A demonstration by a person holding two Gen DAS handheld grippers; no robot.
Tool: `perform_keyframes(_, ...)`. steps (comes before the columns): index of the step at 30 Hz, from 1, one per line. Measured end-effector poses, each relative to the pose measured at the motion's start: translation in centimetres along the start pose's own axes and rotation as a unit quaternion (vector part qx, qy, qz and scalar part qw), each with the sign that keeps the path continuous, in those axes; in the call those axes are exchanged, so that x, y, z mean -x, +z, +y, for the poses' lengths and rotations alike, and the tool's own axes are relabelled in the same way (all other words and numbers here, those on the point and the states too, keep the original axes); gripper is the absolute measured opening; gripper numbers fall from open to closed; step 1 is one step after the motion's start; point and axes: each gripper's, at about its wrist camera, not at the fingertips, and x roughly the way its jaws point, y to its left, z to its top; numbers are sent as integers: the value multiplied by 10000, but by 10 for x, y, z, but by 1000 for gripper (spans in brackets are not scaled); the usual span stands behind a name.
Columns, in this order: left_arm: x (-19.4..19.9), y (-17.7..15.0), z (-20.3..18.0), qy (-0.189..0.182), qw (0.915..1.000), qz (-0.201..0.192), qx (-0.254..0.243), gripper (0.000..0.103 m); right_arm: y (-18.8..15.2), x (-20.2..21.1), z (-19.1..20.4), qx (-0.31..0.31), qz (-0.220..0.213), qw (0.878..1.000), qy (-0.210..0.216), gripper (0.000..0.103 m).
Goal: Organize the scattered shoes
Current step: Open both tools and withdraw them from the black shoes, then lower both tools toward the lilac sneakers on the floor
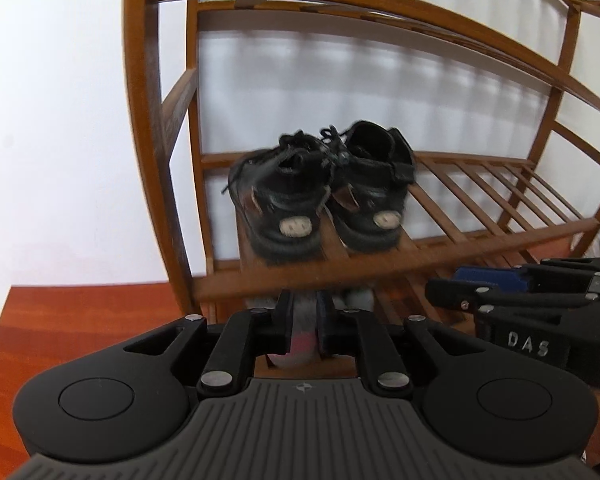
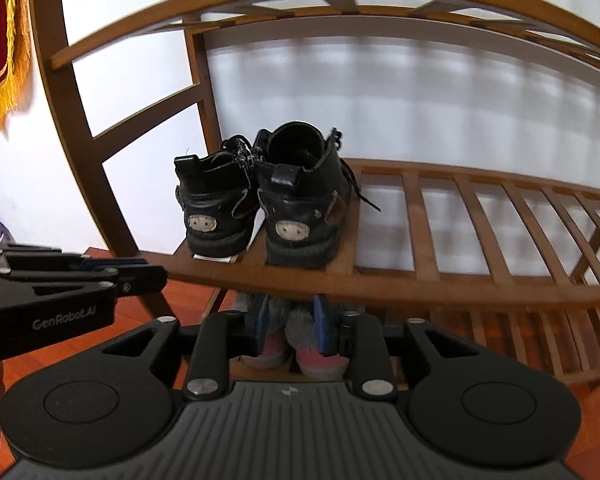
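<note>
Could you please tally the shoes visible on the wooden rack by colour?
Black leather lace-up shoes on the slatted middle shelf: 2
Grey-and-pink fuzzy slippers on the shelf below: 2
Total: 4

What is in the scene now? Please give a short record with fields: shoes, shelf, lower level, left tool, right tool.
shoes: pair of black shoes, side by side, heels toward the cameras
shelf: wooden slatted rack; the pair stands at its left end
lower level: grey and pink slippers, partly hidden
left tool: jaws slightly apart, holding nothing
right tool: jaws apart, holding nothing
</note>
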Motion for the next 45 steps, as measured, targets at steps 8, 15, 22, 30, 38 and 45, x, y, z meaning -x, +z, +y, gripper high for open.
perform_keyframes(8,32,-26,-9,-154,9998,66,-65,43,-26,45,-8,-376,59,9993,-15,38)
perform_keyframes(15,44,-44,-18,-341,9991,180,-163,49,-64,81,-12,-560,110,9975,-414,45)
perform_keyframes(22,71,-68,-43,-249,9994,202,-116,56,-98,109,-19,-588,188,9974,-383,53)
perform_keyframes(30,98,-116,-77,-50,9989,440,140,66,-141,140,-29,-282,438,9986,-24,58)
perform_keyframes(38,109,-174,-104,86,9955,865,366,72,-186,164,-38,-93,652,9977,148,60)
perform_keyframes(45,115,-221,-115,212,9917,1116,603,77,-233,178,-48,-78,825,9964,187,64)
